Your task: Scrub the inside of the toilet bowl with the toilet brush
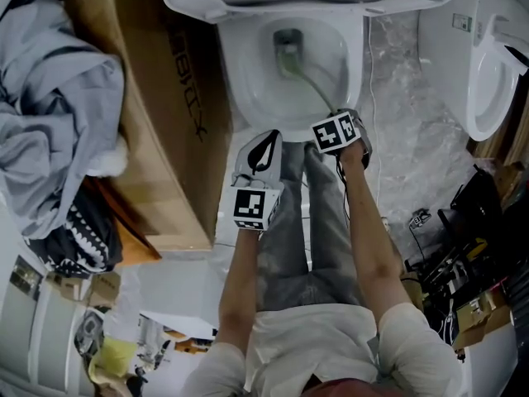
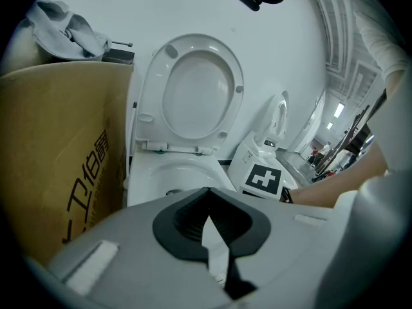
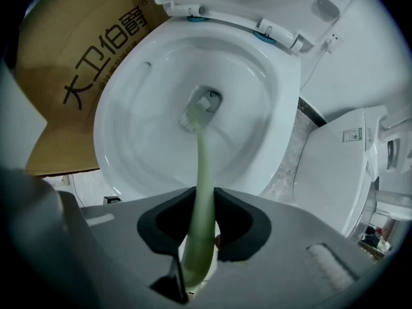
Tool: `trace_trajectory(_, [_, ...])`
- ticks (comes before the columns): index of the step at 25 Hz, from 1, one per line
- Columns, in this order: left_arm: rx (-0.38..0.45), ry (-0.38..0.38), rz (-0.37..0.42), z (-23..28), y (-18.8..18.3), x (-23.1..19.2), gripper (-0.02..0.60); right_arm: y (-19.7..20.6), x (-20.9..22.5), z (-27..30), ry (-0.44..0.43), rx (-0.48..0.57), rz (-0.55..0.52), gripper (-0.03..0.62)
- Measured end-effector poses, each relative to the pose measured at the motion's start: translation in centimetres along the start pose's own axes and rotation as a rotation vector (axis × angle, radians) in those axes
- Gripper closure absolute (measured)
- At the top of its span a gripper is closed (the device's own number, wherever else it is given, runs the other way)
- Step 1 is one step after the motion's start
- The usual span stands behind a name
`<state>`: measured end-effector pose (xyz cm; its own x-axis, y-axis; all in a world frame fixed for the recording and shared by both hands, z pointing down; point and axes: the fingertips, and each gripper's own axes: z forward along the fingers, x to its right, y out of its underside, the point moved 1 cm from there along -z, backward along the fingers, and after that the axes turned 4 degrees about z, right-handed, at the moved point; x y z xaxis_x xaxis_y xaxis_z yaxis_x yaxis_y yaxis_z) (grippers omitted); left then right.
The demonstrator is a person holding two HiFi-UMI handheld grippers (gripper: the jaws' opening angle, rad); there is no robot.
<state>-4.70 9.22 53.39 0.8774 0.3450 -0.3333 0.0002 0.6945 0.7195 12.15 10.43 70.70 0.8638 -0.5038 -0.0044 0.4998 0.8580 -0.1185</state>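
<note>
The right tongs point(image 3: 203, 198) are pinching the pale green handle of the brush point(image 3: 201, 153), which runs straight out between the two dark pads and down into the bowl point(image 3: 138, 140). The bristled head sits at the very bottom of the bowl, at the mouth of the drain, and looks slightly blurred. In the head view these tongs hang over the bowl's near rim, with the handle slanting from them toward the drain. The left tongs point(image 2: 209, 192) are pressed together at the tips with nothing between them; only a thin wedge of white shows lower down between the pads. In the head view they sit just beside the right tongs, on their left, outside the near rim and above the person's grey trousers point(image 1: 302, 238). The seat point(image 2: 196, 92) is lifted upright against the white wall behind the bowl. A brown cardboard box point(image 2: 61, 159) with dark printed characters stands close against the bowl's left side, and a grey cloth point(image 1: 50, 114) lies bunched on top of it. On the bowl's right, across a strip of pale marbled floor point(image 1: 405, 122), stands a second toilet point(image 3: 335, 166) with its lid raised.
</note>
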Motion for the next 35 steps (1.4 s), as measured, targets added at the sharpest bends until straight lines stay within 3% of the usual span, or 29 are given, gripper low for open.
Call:
trace_trajectory(16, [-0.008, 0.011, -0.009, 0.9, -0.2, -1.1, 0.561, -3.8, 1.6, 2.0, 0.048, -0.005, 0.001, 0.513])
trace_trajectory(28, [-0.015, 0.016, 0.004, -0.6, -0.8, -0.1, 0.561, -0.2, 0.3, -0.1, 0.017, -0.018, 0.014, 0.514])
trace_trajectory(35, [0.010, 0.013, 0.026, -1.5, -2.3, 1.1, 0.561, 0.7, 0.4, -4.0, -0.019, 0.091, 0.080, 0.514])
